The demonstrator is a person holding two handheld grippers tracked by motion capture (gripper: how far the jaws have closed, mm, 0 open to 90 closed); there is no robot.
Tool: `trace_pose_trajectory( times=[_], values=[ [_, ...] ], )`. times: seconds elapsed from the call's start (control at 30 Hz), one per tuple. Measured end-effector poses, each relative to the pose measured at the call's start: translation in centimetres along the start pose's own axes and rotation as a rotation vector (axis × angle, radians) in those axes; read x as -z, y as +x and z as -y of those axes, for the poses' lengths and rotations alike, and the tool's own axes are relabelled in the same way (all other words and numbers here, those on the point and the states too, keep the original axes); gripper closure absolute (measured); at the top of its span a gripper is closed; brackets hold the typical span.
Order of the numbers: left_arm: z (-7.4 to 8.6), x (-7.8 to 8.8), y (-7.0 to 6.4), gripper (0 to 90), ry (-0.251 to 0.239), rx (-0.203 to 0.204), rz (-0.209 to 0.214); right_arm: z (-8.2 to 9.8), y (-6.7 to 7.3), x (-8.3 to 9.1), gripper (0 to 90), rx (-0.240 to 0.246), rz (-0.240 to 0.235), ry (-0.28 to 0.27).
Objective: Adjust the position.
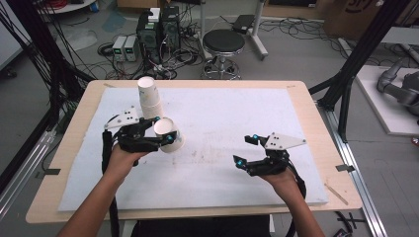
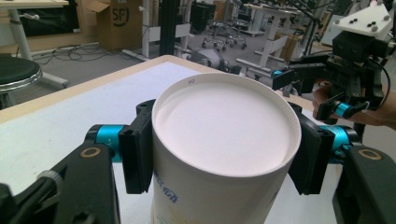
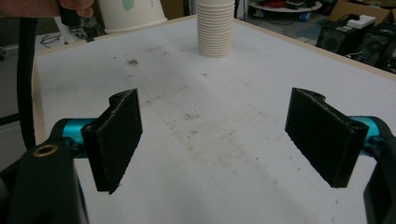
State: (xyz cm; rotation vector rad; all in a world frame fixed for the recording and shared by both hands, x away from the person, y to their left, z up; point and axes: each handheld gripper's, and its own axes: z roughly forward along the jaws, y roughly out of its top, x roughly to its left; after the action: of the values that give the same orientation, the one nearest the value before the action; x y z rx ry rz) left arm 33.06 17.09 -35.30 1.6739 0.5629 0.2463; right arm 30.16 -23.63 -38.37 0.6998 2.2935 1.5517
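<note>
My left gripper [image 1: 164,130] is shut on a white paper cup [image 1: 175,143], held on its side above the left part of the white mat. In the left gripper view the cup's closed base [image 2: 224,135] faces the camera, and both black pads [image 2: 137,154] press on its wall. Just behind it, a tall stack of upturned white cups [image 1: 148,96] stands on the mat; the same stack [image 3: 215,28] shows in the right gripper view. My right gripper [image 1: 247,149] hovers over the right part of the mat. It is open, and its pads [image 3: 116,140] stand wide apart with nothing between them.
A white mat [image 1: 222,113] covers most of the wooden table [image 1: 316,123]. Beyond the far edge are a black stool [image 1: 224,42], computer cases [image 1: 158,29] and cables on the floor. Black frame posts [image 1: 346,79] rise at both sides.
</note>
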Motion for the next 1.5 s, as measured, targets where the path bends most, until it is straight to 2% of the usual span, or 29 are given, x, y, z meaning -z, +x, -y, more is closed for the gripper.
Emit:
trace_pose_trajectory(
  times=[0.3, 0.5, 0.87, 1.23, 1.5],
  values=[
    [0.3, -1.4, -0.8, 35.6, 0.004, 0.006, 0.051, -0.1, 0.4, -1.4, 19.3, 0.018, -0.057, -0.012],
    [0.4, -2.2, -1.4, 35.6, 0.019, 0.008, 0.085, 0.1, 0.5, -1.6, 19.3, 0.021, -0.083, -0.009],
    [0.5, -3.8, -2.6, 35.7, 0.055, -0.017, 0.157, -0.1, 0.9, -2.0, 19.3, 0.039, -0.131, -0.005],
    [0.5, -4.6, -3.3, 35.7, 0.072, -0.037, 0.222, -1.3, 1.9, -4.2, 19.3, 0.075, -0.236, 0.024],
    [0.6, -5.3, -3.9, 35.7, 0.076, -0.042, 0.274, -1.9, 2.6, -5.8, 19.3, 0.085, -0.289, 0.038]
  ],
)
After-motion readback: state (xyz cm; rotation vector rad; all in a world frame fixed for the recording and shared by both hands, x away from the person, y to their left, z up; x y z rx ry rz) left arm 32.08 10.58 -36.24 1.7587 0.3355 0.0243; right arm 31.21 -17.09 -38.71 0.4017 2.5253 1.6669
